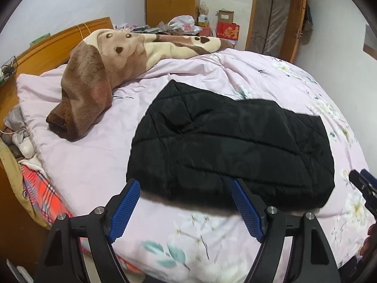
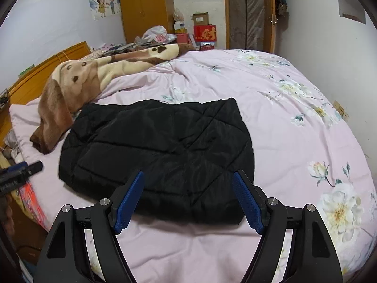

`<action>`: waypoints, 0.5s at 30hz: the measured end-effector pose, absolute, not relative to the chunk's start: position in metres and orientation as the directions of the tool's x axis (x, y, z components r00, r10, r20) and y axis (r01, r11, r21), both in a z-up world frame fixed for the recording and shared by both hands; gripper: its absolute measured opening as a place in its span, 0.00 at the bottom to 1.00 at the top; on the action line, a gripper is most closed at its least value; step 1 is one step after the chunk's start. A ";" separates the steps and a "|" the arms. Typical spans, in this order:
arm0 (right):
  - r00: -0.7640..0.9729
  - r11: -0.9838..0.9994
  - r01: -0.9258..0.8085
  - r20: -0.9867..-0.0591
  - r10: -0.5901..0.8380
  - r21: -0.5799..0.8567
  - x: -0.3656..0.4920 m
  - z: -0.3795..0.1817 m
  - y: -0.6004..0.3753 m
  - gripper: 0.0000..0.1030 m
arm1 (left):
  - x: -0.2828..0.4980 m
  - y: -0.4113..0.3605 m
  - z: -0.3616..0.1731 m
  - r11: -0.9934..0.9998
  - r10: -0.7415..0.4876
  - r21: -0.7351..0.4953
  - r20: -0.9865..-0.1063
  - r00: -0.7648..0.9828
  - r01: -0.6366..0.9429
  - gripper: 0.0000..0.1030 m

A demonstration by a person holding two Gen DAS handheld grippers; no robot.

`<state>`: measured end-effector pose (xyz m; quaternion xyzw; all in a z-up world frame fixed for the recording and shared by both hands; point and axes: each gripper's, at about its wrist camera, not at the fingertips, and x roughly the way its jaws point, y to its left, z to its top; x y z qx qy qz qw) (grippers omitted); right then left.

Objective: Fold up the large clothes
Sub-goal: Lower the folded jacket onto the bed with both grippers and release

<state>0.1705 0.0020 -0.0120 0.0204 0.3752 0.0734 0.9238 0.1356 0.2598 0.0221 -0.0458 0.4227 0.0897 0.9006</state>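
Note:
A black quilted jacket (image 1: 231, 141) lies folded into a compact block on the pink floral bedspread (image 1: 94, 165). It also shows in the right wrist view (image 2: 160, 151). My left gripper (image 1: 185, 184) is open and empty, hovering at the jacket's near left edge. My right gripper (image 2: 188, 176) is open and empty, hovering over the jacket's near edge. The right gripper's tip shows at the right edge of the left wrist view (image 1: 362, 184). The left gripper's tip shows at the left edge of the right wrist view (image 2: 23, 168).
A brown and cream plush blanket (image 1: 99, 80) lies bunched at the head of the bed, next to the wooden headboard (image 1: 54, 42). A cluttered table with bags and a red box (image 1: 227, 30) stands beyond the bed. A wardrobe (image 2: 143, 7) and door are behind.

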 end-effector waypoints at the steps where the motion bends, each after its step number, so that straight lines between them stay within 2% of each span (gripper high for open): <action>1: 0.709 0.988 -0.126 -0.688 0.153 0.090 0.164 -0.011 0.004 0.75 | 0.130 0.255 0.021 0.980 0.127 0.002 -0.771 0.624 -0.198 0.78; 7: 0.712 0.989 -0.130 -0.688 0.139 0.065 0.137 -0.011 0.015 0.75 | 0.101 0.230 0.022 0.982 0.117 -0.005 -0.767 0.631 -0.188 0.78; 10: 0.722 0.990 -0.136 -0.680 0.125 0.037 0.125 -0.009 0.019 0.75 | 0.091 0.218 0.026 0.978 0.179 0.065 -0.743 0.644 -0.197 0.78; 15: 0.740 0.992 -0.124 -0.663 0.118 0.038 0.112 -0.003 0.018 0.75 | 0.073 0.207 0.036 0.986 0.139 0.034 -0.724 0.676 -0.166 0.78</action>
